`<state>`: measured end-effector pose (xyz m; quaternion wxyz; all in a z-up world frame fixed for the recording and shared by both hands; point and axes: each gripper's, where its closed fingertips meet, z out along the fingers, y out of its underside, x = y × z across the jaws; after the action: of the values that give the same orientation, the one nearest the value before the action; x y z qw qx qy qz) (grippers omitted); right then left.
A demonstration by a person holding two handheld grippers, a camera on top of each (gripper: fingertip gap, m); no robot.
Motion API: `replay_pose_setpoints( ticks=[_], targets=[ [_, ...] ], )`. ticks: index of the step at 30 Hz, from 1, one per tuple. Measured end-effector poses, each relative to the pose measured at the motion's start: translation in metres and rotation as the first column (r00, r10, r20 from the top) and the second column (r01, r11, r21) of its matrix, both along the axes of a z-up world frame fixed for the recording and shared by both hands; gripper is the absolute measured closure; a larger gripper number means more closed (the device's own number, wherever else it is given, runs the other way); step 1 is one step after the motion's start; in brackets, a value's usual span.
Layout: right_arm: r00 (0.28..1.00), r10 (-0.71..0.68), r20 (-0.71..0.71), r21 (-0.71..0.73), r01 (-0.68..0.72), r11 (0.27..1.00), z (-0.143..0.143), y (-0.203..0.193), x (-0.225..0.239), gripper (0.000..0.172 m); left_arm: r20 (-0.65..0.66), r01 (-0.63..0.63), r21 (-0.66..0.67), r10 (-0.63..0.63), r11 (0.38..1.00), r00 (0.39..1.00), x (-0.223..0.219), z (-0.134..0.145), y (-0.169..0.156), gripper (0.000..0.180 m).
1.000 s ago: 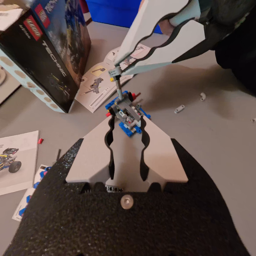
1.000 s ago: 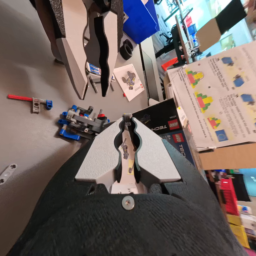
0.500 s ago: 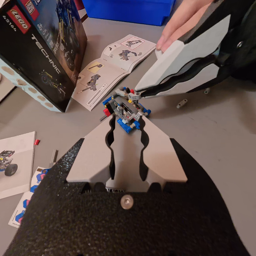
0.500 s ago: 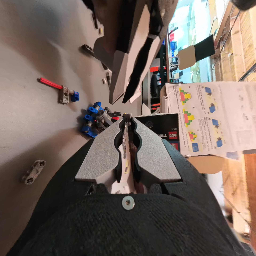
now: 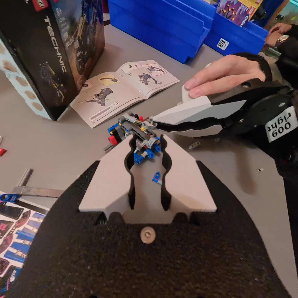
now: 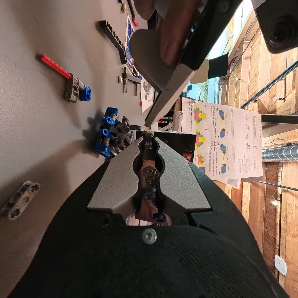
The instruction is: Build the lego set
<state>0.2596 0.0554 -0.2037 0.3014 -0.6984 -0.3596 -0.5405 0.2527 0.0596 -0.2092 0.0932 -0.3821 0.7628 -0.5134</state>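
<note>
The right gripper (image 5: 155, 126) pinched the grey spring strut (image 5: 146, 125) of the brick model (image 5: 135, 137) on the table (image 5: 48, 145); the left gripper (image 5: 147, 140) straddled the model's near end, contact unclear.

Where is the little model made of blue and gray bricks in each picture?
Left wrist view: the brick model sits mid-picture on the gray table, its near end between the left tool's fingertips.
Right wrist view: it lies left of centre, beside the right tool's tips.
Shared landmark: the black toy box.
</note>
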Motion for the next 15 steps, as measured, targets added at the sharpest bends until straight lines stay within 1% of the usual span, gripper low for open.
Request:
replay_pose_setpoints(
  ticks=[2, 6, 8, 12, 15],
  targets=[
    [1.000, 0.006, -0.004, 0.004, -0.006, 1.000, -0.001, 0.000, 0.000, 0.167, -0.005, -0.010, -0.003, 0.010, 1.000, 1.000, 0.003, -0.001, 0.001, 0.155],
    [1.000, 0.012, -0.003, 0.005, -0.012, 1.000, -0.001, 0.000, 0.000, 0.167, -0.047, 0.026, -0.058, -0.028, 0.998, 0.998, 0.003, 0.002, -0.007, 0.154],
    [1.000, 0.014, -0.007, 0.007, -0.014, 1.000, -0.001, 0.000, 0.000, 0.167, -0.049, 0.011, -0.080, -0.014, 0.997, 0.999, 0.007, 0.004, -0.006, 0.156],
    [1.000, 0.014, -0.026, 0.003, -0.014, 1.000, -0.004, 0.000, 0.000, 0.167, -0.091, 0.035, -0.118, -0.046, 0.992, 0.995, 0.007, 0.002, -0.010, 0.166],
    [0.999, 0.021, -0.044, 0.022, -0.020, 1.000, -0.002, 0.000, 0.000, 0.167, -0.094, 0.045, -0.151, -0.059, 0.988, 0.994, 0.008, 0.003, -0.010, 0.170]
  ],
)
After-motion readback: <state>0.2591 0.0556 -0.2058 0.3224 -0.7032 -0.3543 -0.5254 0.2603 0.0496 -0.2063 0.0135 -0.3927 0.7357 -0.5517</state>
